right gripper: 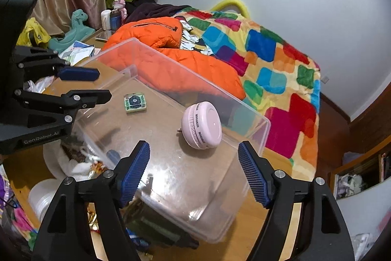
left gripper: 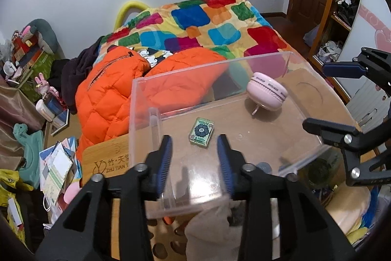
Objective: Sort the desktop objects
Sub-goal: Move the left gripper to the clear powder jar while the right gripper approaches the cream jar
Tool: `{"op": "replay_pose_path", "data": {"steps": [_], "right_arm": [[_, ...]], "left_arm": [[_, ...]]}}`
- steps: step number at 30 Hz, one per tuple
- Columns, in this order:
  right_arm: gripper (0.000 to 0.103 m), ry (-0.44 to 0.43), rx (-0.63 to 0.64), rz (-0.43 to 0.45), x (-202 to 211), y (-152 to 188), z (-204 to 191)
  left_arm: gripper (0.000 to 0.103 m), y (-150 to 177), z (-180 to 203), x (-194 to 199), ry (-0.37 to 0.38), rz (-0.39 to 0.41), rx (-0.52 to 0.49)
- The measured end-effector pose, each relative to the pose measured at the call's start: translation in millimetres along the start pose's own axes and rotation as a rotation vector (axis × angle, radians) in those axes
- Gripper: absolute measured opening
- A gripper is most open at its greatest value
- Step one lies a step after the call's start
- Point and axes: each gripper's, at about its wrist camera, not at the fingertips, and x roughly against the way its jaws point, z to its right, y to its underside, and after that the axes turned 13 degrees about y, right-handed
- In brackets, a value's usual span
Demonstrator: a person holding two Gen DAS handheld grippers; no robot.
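A clear acrylic box (left gripper: 136, 99) (right gripper: 265, 129) stands on the wooden table. Inside it lie a small green tile with a dark flower (left gripper: 201, 131) (right gripper: 134, 102) and a pink round gadget (left gripper: 266, 91) (right gripper: 201, 125) resting on its edge. My left gripper (left gripper: 194, 164) is open and empty above the box's near wall; it also shows in the right wrist view (right gripper: 97, 83) at the left. My right gripper (right gripper: 194, 171) is open and empty over the box's near end; it also shows in the left wrist view (left gripper: 342, 94) at the right.
A bed with a colourful blanket (left gripper: 207, 18) and an orange jacket (left gripper: 117, 94) lies behind the table. Papers (left gripper: 58, 163) and toys crowd the left floor. A white cloth (left gripper: 210, 231), a pale bowl (right gripper: 44, 197) and clutter lie near the box. A bookshelf (left gripper: 342, 4) stands at the right.
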Motion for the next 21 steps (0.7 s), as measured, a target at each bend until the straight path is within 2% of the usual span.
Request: {"op": "replay_pose_path", "data": {"steps": [4, 8, 12, 21], "right_arm": [[0.075, 0.032, 0.022, 0.028, 17, 7, -4], [0.075, 0.032, 0.013, 0.041, 35, 14, -5], [0.075, 0.038, 0.000, 0.044, 46, 23, -4], [0.082, 0.036, -0.046, 0.065, 77, 49, 1]], "left_arm": [[0.057, 3, 6, 15, -0.017, 0.023, -0.003], [0.062, 7, 11, 30, -0.018, 0.040, -0.001], [0.074, 15, 20, 46, -0.032, 0.067, -0.010], [0.075, 36, 42, 77, -0.037, 0.098, -0.040]]}}
